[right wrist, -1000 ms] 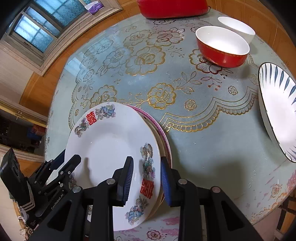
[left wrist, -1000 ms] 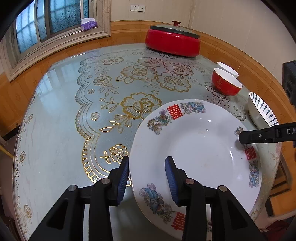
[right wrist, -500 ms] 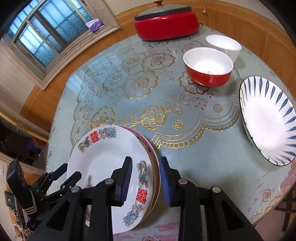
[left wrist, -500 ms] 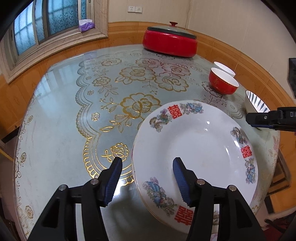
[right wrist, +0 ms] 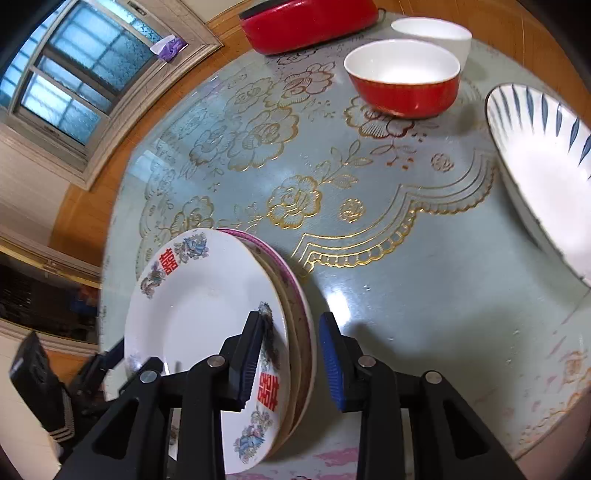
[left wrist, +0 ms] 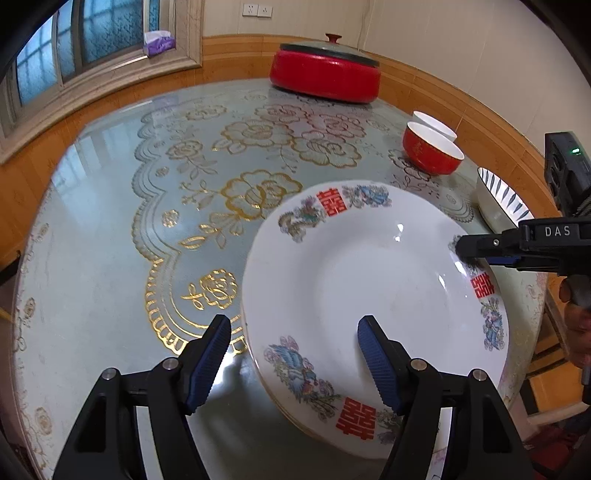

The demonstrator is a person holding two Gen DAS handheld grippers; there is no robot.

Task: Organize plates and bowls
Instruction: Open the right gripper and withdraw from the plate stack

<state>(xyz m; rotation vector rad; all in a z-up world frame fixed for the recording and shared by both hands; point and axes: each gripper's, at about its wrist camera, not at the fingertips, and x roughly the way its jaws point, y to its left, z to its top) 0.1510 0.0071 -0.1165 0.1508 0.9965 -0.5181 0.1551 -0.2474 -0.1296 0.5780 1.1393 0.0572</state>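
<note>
Round table (left wrist: 92, 229) first: your plate stack (right wrist: 207, 306) sits at its near edge, the double-happiness plate on top. Beyond it — blue-striped dish (right wrist: 535, 155), red bowl (right wrist: 404, 79), white bowl (right wrist: 432, 33), all apart from one another. Your left gripper (left wrist: 293, 362) is spread wide, holding nothing; your right gripper (right wrist: 291, 358) straddles the stack's rim, jaws parted, not clamped. Judged step: stack placed, releasing. Next — back off, then fetch the striped dish.

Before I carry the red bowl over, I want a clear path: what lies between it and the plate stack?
Nothing stands there. The right wrist view shows only bare patterned tablecloth between the red bowl and the plate stack.
</note>
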